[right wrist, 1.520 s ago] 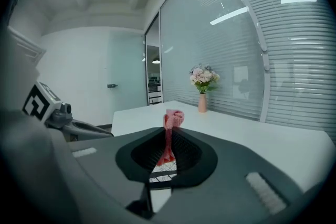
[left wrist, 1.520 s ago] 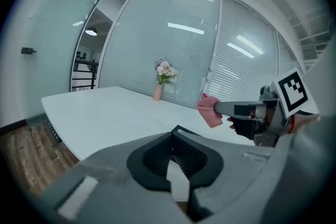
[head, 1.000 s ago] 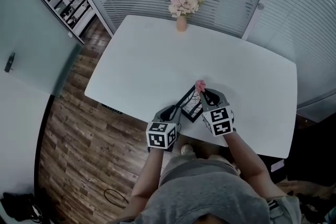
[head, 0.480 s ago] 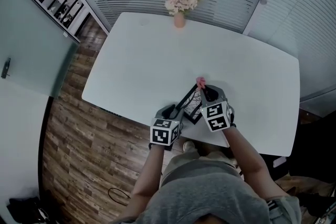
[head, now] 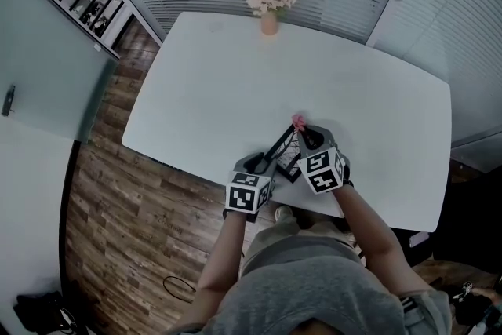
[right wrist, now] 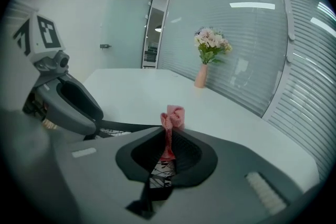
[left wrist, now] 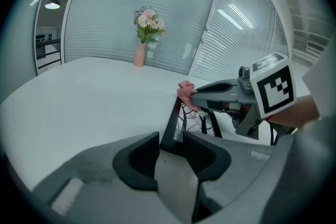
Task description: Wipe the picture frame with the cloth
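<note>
The black picture frame with a branch drawing stands tilted near the table's front edge. In the left gripper view, the frame rises just beyond my left gripper. That gripper's jaws stand open with the frame's near black edge in the gap between them. My right gripper is shut on a small pink cloth, which bunches out past the fingertips. In the head view the cloth sits at the frame's far top corner, with the right gripper above the frame's right side and the left gripper at its near left end.
The white table stretches away bare beyond the frame. A vase of pink flowers stands at its far edge. Ribbed glass walls lie behind it, and wooden floor lies to the left of the table.
Both grippers have sunk a little toward the table. The frame stays between them and the cloth is still in the right gripper.
</note>
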`<act>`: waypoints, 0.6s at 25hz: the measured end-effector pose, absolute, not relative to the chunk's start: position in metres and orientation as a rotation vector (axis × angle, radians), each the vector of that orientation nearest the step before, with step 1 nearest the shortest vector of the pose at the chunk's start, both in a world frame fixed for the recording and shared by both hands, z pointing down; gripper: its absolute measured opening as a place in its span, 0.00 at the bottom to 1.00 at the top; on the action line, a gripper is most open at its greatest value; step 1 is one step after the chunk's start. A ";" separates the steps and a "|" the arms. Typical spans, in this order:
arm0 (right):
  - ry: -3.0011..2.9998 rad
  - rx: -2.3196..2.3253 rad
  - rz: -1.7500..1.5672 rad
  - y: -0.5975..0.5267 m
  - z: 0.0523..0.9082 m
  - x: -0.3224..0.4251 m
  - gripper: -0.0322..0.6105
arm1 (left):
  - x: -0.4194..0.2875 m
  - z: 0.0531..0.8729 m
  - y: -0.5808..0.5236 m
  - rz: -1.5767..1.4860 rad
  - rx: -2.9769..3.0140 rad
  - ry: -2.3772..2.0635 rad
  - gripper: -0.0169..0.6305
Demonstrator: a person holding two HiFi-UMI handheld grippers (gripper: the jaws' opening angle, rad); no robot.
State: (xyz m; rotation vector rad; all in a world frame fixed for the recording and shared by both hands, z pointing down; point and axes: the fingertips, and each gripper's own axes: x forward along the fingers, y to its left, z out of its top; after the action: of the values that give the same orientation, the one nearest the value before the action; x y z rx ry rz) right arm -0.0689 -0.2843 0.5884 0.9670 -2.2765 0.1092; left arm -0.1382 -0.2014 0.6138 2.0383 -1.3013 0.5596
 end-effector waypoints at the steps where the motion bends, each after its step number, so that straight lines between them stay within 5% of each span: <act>1: -2.276 0.958 0.110 -0.283 0.589 -0.070 0.11 | -0.138 0.614 -0.201 0.560 2.036 -1.302 0.23; 15: -2.285 0.836 0.145 -0.257 0.598 -0.081 0.11 | -0.139 0.615 -0.202 0.557 2.027 -1.319 0.23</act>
State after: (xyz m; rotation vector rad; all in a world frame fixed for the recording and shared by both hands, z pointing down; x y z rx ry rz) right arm -0.0808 -0.2572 0.5978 0.8364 -2.2853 0.1448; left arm -0.1388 -0.2024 0.6154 2.0272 -1.3195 0.5567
